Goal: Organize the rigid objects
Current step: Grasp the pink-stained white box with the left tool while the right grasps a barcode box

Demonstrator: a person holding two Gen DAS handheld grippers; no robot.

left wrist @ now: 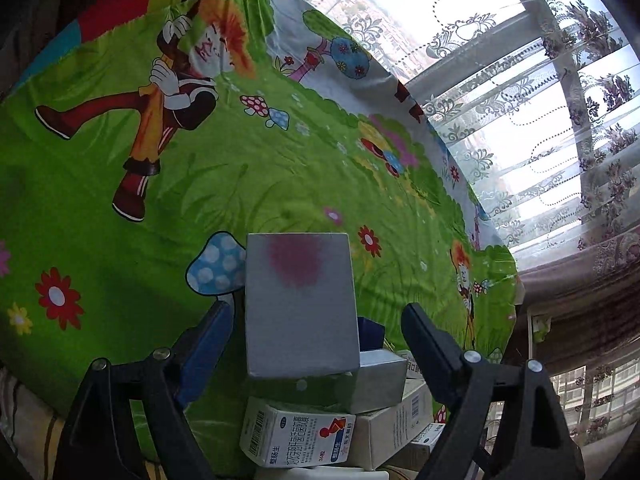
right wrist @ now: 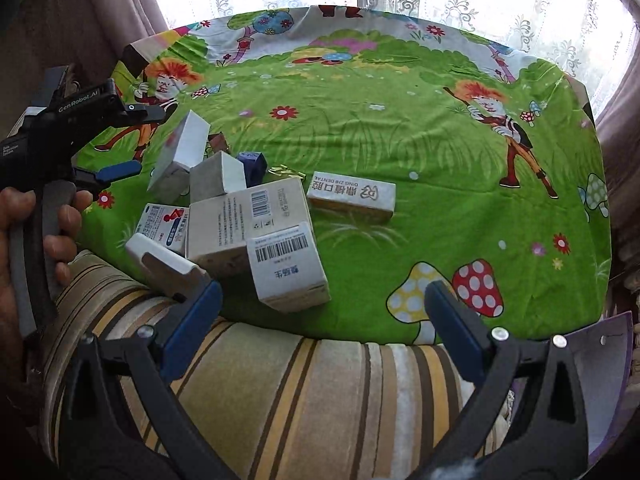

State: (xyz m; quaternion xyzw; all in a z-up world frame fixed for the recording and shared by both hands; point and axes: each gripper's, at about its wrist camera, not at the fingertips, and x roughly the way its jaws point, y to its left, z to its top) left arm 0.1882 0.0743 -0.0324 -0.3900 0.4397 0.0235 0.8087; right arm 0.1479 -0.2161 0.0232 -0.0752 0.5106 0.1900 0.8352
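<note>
Item, nearest the left wrist lens: grey box (left wrist: pixel 300 308), plain card faces, one panel bearing a blurred magenta blotch. It stands tilted between the spread fingers of the left gripper (left wrist: pixel 316 320), propped on the boxes below it; from the right wrist view the same grey box (right wrist: pixel 178 156) leans at the far left of the heap, with the left gripper (right wrist: pixel 128 140) beside it. Fingers wide apart, a clear gap on the right side; the left side looks close to the box, but contact cannot be told. Nothing is clamped.

Item: heap of boxes, near edge of the table, left of centre. Includes a medicine carton (left wrist: pixel 296 440) with red-and-blue print, a small grey cube-like box (right wrist: pixel 218 176), a large pale carton (right wrist: pixel 248 224) with fine print and barcode, a white barcode box (right wrist: pixel 288 268) tipped toward the edge, a dark blue small box (right wrist: pixel 252 164), and a white flat case (right wrist: pixel 164 264) overhanging the rim.

Item: dental carton (right wrist: pixel 352 198), lying flat, alone, just right of the heap.

Item: right gripper (right wrist: pixel 324 316), held back over the striped cushion (right wrist: pixel 280 380), fingers wide open, empty.

Surface: table under a green cartoon cloth (right wrist: pixel 400 140), mostly bare; lace curtain behind.

Progress, as judged: early. Boxes lie jumbled, overlapping and tilted; no aligned row or tidy stack is visible. All sorting appears left to do.
</note>
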